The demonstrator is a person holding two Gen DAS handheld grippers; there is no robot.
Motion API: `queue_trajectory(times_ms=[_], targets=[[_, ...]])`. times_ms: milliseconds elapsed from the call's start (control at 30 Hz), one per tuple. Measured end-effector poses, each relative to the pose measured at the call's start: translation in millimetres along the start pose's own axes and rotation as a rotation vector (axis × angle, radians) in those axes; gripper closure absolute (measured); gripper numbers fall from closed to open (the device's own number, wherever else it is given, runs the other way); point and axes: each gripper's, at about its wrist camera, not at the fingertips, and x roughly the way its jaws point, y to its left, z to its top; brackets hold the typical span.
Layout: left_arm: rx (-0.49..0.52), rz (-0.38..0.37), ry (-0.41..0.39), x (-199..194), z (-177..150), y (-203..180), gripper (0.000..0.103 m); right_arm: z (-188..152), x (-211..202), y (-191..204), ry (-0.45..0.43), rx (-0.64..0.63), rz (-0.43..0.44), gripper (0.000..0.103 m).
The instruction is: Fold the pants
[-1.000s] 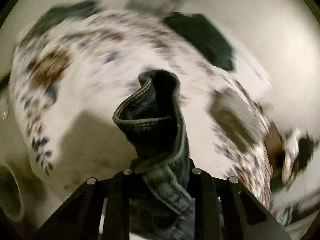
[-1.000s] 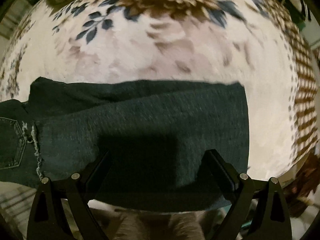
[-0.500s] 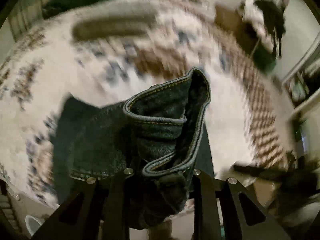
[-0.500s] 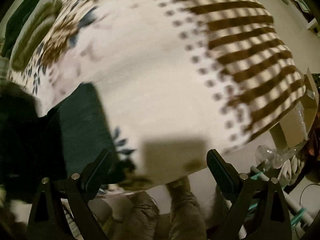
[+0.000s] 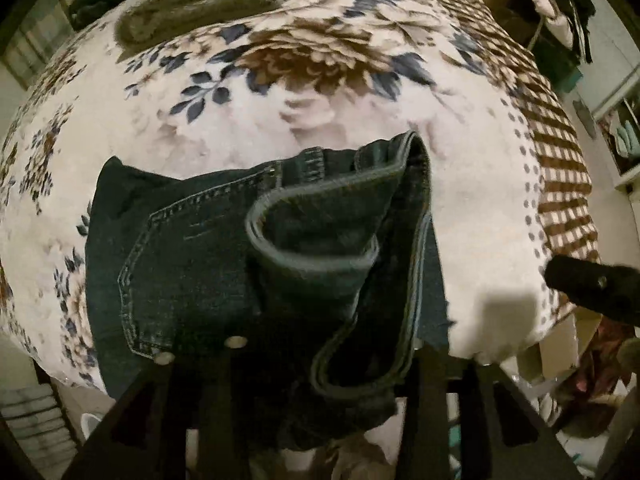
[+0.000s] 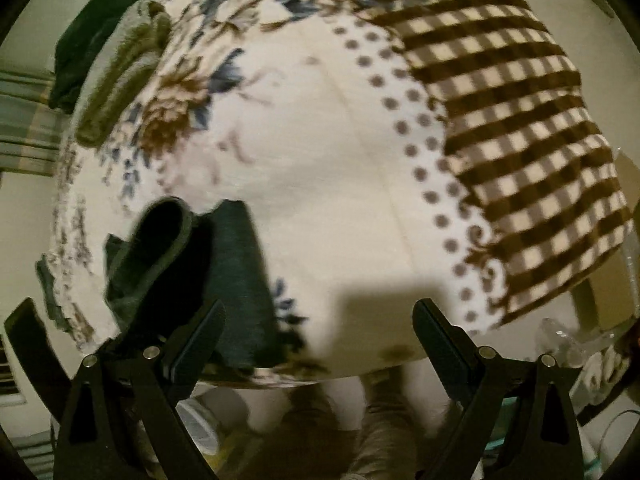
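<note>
The dark blue jeans point(image 5: 192, 264) lie folded on the floral blanket near its front edge. My left gripper point(image 5: 320, 364) is shut on the waistband end point(image 5: 340, 216), which stands up in a loop just above the folded part. A back pocket with stitching shows at the left. In the right wrist view the jeans point(image 6: 236, 280) are at the lower left, blurred. My right gripper point(image 6: 318, 324) is open and empty, to the right of the jeans over bare blanket. Part of it shows in the left wrist view point(image 5: 592, 288).
The bed is covered by a white floral blanket point(image 5: 320, 92) with a brown checked border point(image 6: 512, 120) on the right. A folded olive towel point(image 5: 200, 4) and a dark garment point(image 6: 92, 40) lie at the far side. Boxes and clutter stand beyond the bed's right edge.
My left gripper has carried the waistband over the folded jeans and lowered it. My right gripper has left the jeans and swung right, staying open.
</note>
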Motion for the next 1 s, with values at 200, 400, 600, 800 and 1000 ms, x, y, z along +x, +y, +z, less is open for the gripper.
queue_trajectory(times_ms=[200, 400, 600, 800, 1000], targets=[[-0.030, 0.041, 0.043, -27.4, -1.3, 14.5, 0.031, 2.9, 20.6, 23.8, 0.047, 0.049, 0.198, 0.006], [-0.122, -0.034, 0.118, -38.3, -7.7, 41.5, 0.028, 3.5, 54.0, 51.5, 0.115, 0.054, 0.321, 0.007], [-0.135, -0.160, 0.109, -55.4, -9.4, 36.6, 0.017, 2.2, 68.0, 47.2, 0.152, 0.096, 0.368, 0.007], [-0.045, 0.207, 0.052, -44.5, -10.1, 51.7, 0.017, 3.2, 84.7, 44.5, 0.200, 0.136, 0.452, 0.006], [-0.062, 0.371, 0.075, -22.2, -7.8, 84.9, 0.017, 4.7, 119.5, 75.6, 0.224, 0.057, 0.302, 0.010]])
